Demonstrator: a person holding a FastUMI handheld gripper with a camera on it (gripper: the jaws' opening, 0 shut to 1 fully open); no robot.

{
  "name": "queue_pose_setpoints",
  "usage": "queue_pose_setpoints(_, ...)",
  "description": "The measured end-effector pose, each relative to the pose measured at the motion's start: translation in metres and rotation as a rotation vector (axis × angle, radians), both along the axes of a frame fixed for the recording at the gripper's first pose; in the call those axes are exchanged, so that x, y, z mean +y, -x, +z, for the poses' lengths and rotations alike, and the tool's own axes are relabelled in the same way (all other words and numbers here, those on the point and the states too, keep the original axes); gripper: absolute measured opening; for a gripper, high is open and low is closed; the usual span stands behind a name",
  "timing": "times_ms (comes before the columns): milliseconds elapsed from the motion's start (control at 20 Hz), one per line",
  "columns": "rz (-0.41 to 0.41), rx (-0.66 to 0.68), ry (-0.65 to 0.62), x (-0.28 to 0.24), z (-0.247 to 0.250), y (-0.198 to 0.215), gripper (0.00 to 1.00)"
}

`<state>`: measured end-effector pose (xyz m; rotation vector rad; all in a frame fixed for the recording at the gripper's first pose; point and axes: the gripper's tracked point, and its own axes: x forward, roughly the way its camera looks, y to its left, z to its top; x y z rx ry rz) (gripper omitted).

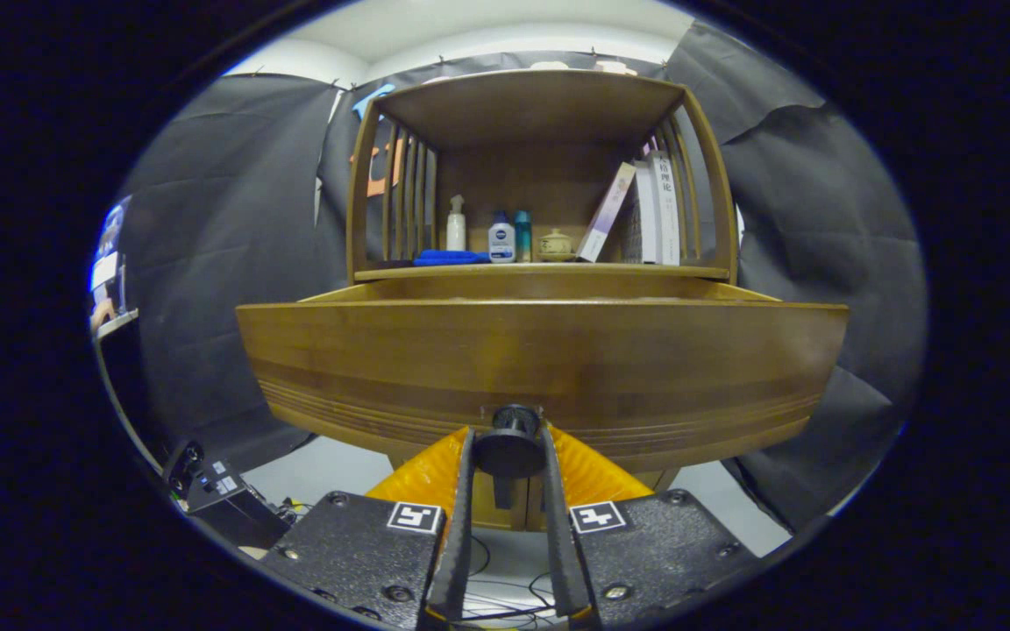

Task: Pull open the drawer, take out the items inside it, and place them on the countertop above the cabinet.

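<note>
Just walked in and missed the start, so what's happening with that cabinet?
A handheld gripper has its jaws closed on the round black knob of the wooden drawer, which stands pulled out from the cabinet. The countertop above holds bottles, a blue cloth, a small jar and books. What is inside the drawer cannot be seen.

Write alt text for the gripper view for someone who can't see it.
The gripper has its fingers closed on the round knob of a wooden drawer, which is pulled out from its cabinet. On the shelf above stand bottles, a small jar and books.
</note>
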<state>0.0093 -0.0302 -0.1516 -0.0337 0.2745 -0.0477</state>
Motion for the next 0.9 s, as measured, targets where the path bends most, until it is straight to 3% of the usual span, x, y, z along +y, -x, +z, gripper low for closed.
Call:
queue_pose_setpoints(400,0.017,0.127,0.009,0.001,-0.004,0.01,0.41)
queue_pose_setpoints(650,0.082,0.123,0.043,0.009,0.036,0.024,0.52)
queue_pose_setpoints(750,0.106,0.123,0.051,0.014,0.057,0.028,0.66)
queue_pose_setpoints(900,0.131,0.092,0.036,0.025,0.096,0.024,0.71)
